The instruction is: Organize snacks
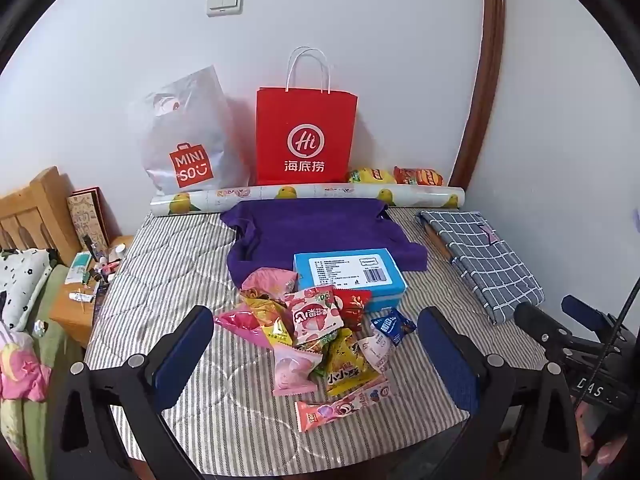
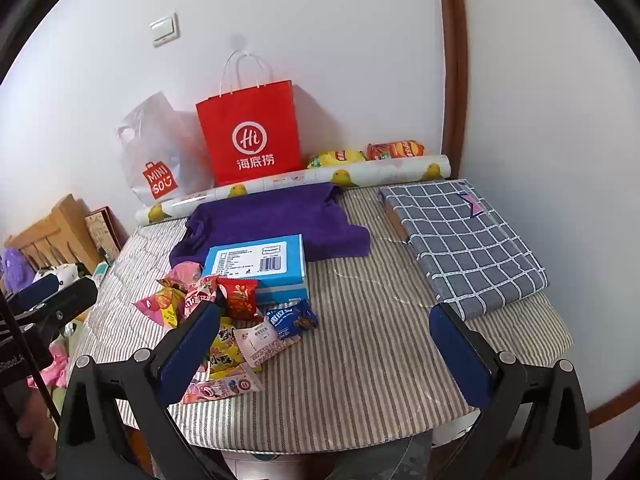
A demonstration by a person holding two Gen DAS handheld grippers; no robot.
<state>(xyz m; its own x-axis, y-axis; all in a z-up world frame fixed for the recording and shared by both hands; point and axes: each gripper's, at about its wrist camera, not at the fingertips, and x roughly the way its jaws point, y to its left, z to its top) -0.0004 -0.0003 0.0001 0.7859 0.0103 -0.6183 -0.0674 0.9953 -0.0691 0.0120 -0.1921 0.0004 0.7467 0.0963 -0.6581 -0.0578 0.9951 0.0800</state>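
left wrist view shows the left gripper (image 1: 316, 354) nearest the lens, its blue fingers (image 1: 184, 354) spread wide and grasping nothing, framing the pile of snack packets (image 1: 316, 336) on the striped table cover (image 1: 168, 264). right wrist view has the right gripper (image 2: 324, 354) likewise spread apart and empty, its left finger just in front of the pile, which lies to that gripper's left. touching the far edge of the packets sits a blue box (image 1: 348, 276), label up, resting partly on a purple cloth (image 1: 316, 228). a folded grey checked cloth (image 2: 464, 236) lies well apart to the right. farther back a roll of lemon-print paper (image 1: 308, 198) runs along the wall, with two chip bags (image 1: 396, 176) behind it, a red paper bag (image 1: 306, 136) standing upright, and a white miniso bag (image 1: 186, 136) beside that.
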